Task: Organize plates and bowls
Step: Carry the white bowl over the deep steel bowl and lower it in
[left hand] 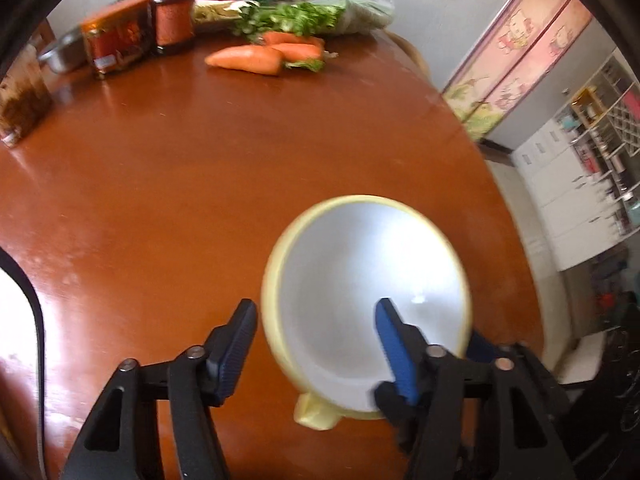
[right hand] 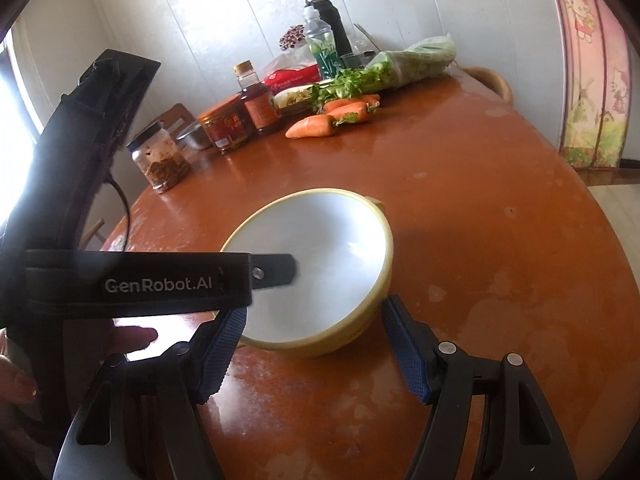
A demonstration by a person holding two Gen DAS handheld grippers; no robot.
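Note:
A bowl (left hand: 360,280), yellow outside and white inside with a small lug handle, rests on the brown round table (left hand: 160,200). My left gripper (left hand: 316,308) is open astride the bowl's wall: its blue-padded finger (left hand: 394,352) is inside the bowl, and the other finger (left hand: 236,340) is just outside the rim with a small gap. In the right wrist view the same bowl (right hand: 328,248) lies just ahead of my right gripper (right hand: 315,308), which is open with the bowl's near rim between its fingertips. The left gripper's finger (right hand: 280,270) reaches into the bowl from the left.
At the table's far side lie carrots (right hand: 320,122), bagged greens (right hand: 400,66), sauce jars (right hand: 228,128), a glass jar (right hand: 162,160), a steel bowl (right hand: 194,136) and bottles (right hand: 324,40). The table edge (left hand: 516,240) curves down the right. A person's hand (right hand: 132,338) shows at lower left.

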